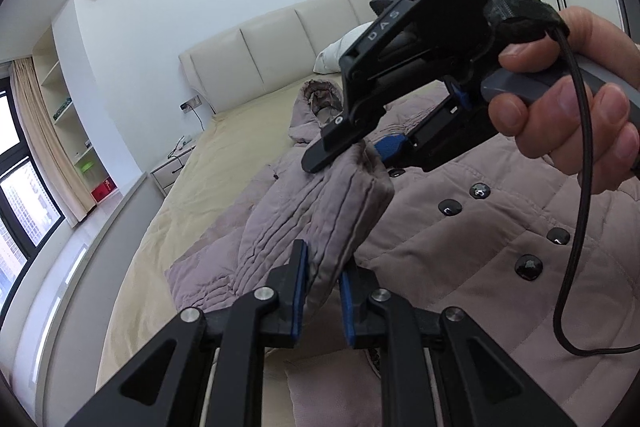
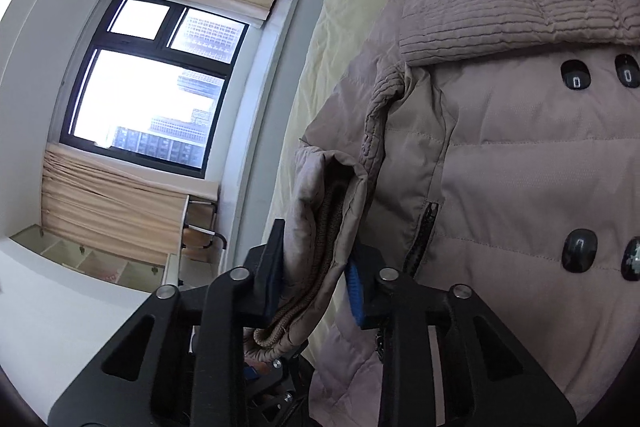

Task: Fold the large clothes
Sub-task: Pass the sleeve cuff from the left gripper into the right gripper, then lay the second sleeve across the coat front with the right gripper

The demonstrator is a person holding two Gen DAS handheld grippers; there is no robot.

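Note:
A large dusty-pink padded coat [image 1: 480, 227] with black buttons lies spread on the bed, hood [image 1: 316, 103] toward the headboard. My left gripper [image 1: 324, 291] is shut on its lifted sleeve [image 1: 320, 211]. My right gripper [image 1: 360, 151] shows in the left wrist view, shut on the sleeve's cuff end. In the right wrist view the right gripper [image 2: 316, 267] pinches the cuff [image 2: 320, 227], whose brown knit lining shows, held beside the coat's body [image 2: 520, 167] and its pocket zipper [image 2: 424, 231].
The bed has a pale yellow sheet [image 1: 224, 163] and a cream padded headboard [image 1: 280, 47]. A white pillow [image 1: 332, 55] lies by the headboard. A bedside table [image 1: 168, 171], shelves [image 1: 68, 115] and a curtained window [image 2: 152, 83] stand along the left.

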